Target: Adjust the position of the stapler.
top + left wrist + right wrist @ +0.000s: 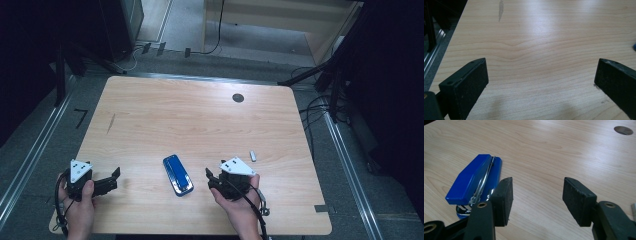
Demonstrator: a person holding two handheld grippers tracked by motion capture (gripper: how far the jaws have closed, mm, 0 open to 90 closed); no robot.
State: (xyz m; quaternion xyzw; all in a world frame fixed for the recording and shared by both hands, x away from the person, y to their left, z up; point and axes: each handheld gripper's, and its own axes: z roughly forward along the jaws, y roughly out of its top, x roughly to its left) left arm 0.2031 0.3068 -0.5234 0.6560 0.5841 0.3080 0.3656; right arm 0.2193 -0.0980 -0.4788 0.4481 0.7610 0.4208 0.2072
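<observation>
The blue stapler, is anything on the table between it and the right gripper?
Nothing visible. The blue stapler lies just beside the open right gripper, with bare table between them. The small white object sits on the gripper's other side.

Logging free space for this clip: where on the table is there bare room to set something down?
The far half of the table, up to the round grommet, is bare, as is the near strip between left gripper and blue stapler. It is crowded around stapler, right gripper and small white piece.
</observation>
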